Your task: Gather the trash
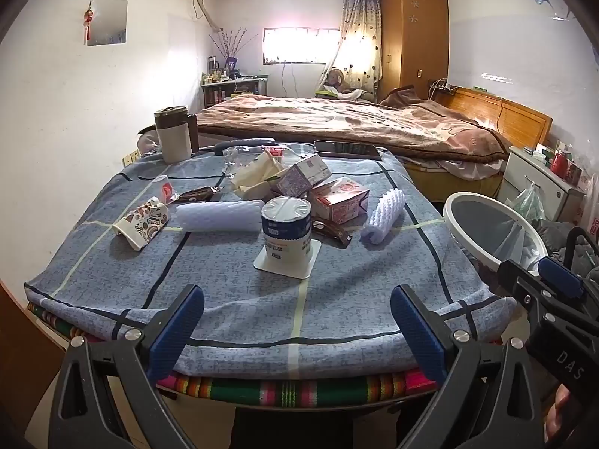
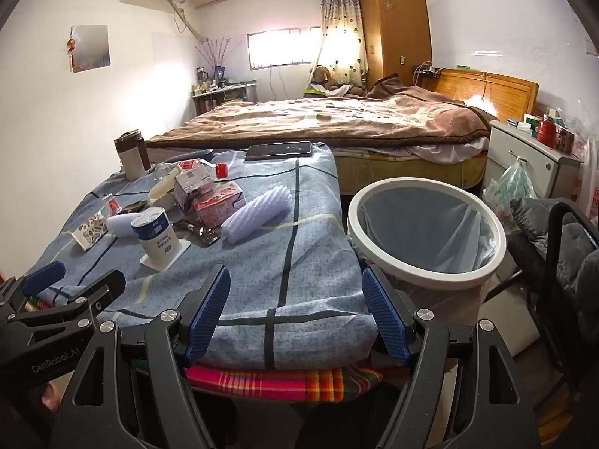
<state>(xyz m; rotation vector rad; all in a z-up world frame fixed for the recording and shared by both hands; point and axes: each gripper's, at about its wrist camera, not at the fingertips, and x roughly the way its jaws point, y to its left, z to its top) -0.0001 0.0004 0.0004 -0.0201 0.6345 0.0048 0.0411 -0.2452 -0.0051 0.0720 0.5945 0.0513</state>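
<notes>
Trash lies mid-table on the blue checked cloth point(image 1: 262, 307): an upturned yogurt cup point(image 1: 286, 230), two foam nets point(image 1: 219, 215) point(image 1: 385, 213), a pink carton point(image 1: 338, 198), a purple carton point(image 1: 303, 177), a patterned paper cup point(image 1: 144, 222) and wrappers. A white-rimmed bin point(image 2: 426, 230) with a liner stands just right of the table. My left gripper point(image 1: 297, 331) hangs open over the near table edge, nothing between its fingers. My right gripper point(image 2: 297, 312) is open too, at the table's near right corner beside the bin. Each gripper shows at the other view's edge.
A phone point(image 1: 348, 149) lies at the table's far edge and a thermos mug point(image 1: 174, 133) stands at the far left corner. Behind are a bed point(image 1: 355, 119), a wardrobe point(image 1: 413, 37) and a white nightstand point(image 2: 531, 157). A dark chair point(image 2: 569, 247) stands right of the bin.
</notes>
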